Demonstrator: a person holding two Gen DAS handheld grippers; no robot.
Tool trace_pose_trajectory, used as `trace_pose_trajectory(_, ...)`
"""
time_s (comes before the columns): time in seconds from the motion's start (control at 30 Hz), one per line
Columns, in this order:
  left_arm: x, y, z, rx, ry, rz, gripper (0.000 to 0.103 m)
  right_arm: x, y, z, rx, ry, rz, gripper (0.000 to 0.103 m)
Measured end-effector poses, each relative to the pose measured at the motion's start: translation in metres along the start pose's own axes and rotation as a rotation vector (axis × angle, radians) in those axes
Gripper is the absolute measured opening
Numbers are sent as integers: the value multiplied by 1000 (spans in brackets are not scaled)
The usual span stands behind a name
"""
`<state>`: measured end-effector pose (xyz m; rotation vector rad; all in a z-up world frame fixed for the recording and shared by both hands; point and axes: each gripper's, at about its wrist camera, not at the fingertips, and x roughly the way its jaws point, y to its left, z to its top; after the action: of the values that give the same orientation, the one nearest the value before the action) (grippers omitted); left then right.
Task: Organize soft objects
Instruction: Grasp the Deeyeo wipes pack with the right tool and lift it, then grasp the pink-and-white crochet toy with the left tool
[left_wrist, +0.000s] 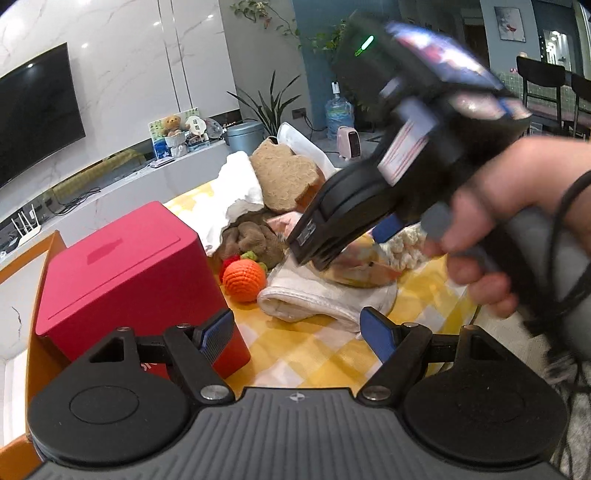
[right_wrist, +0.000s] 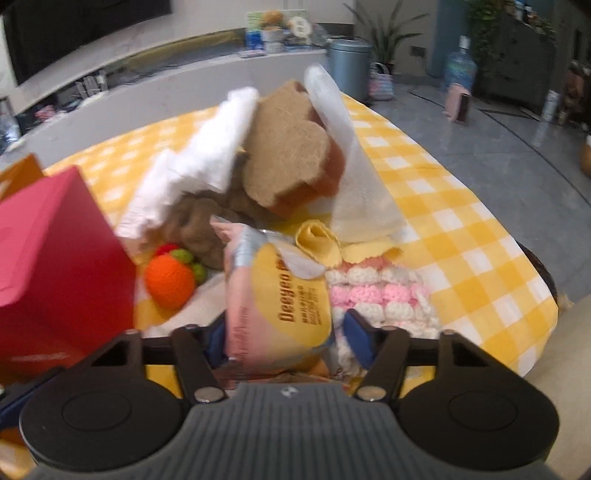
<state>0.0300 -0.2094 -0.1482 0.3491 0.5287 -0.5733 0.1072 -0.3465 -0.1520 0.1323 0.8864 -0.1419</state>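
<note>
While the left gripper hangs with its jaws wide and empty above the yellow checked table, the right gripper has a tissue pack between its jaws; the left finger lies against the pack, but I cannot tell whether the right one presses it. The pack lies on a white towel, beside a pink and white knitted cloth. An orange knitted ball sits near the red box. Behind them a bread-shaped cushion leans among white cloths.
</note>
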Motion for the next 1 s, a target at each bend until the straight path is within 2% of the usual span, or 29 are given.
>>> trace_pose_trajectory(0.1,-3,-1,0,5,-4,-18,91,-23,-13,5,98,-13,86,47)
trace_pose_trajectory(0.2,-1,-5,1,27,-6,-26,91,-31,-23,6,133,-33,99,46)
trace_pose_trajectory(0.27,1,-7,1,29,-3,-28,91,-28,-24,3,118,15,90,46)
trace_pose_trajectory(0.33,1,-7,0,28,2,-34,91,-20,-20,-2,69,70,117,47)
trace_pose_trajectory(0.37,1,-7,0,28,4,-36,91,-12,-17,-4,65,98,128,50)
trace_pose_trajectory(0.43,2,-6,-1,26,4,-37,91,4,-12,-7,85,127,128,64)
trace_pose_trajectory(0.57,2,-2,0,14,6,-31,91,20,-4,-7,95,144,76,67)
trace_pose_trajectory(0.6,1,0,0,7,7,-30,91,21,-4,-8,93,131,81,66)
trace_pose_trajectory(0.63,1,1,1,-3,9,-27,91,22,-4,-10,89,124,82,57)
trace_pose_trajectory(0.73,-2,5,4,-28,11,-29,91,14,-10,-8,86,108,97,47)
trace_pose_trajectory(0.87,-13,11,14,-44,-10,-61,91,-16,-21,-1,109,33,155,47)
trace_pose_trajectory(0.93,-16,12,20,-66,-14,-79,91,-40,-27,4,123,-39,172,46)
trace_pose_trajectory(1.0,-15,12,27,-101,-8,-101,91,-69,-34,9,129,-127,144,47)
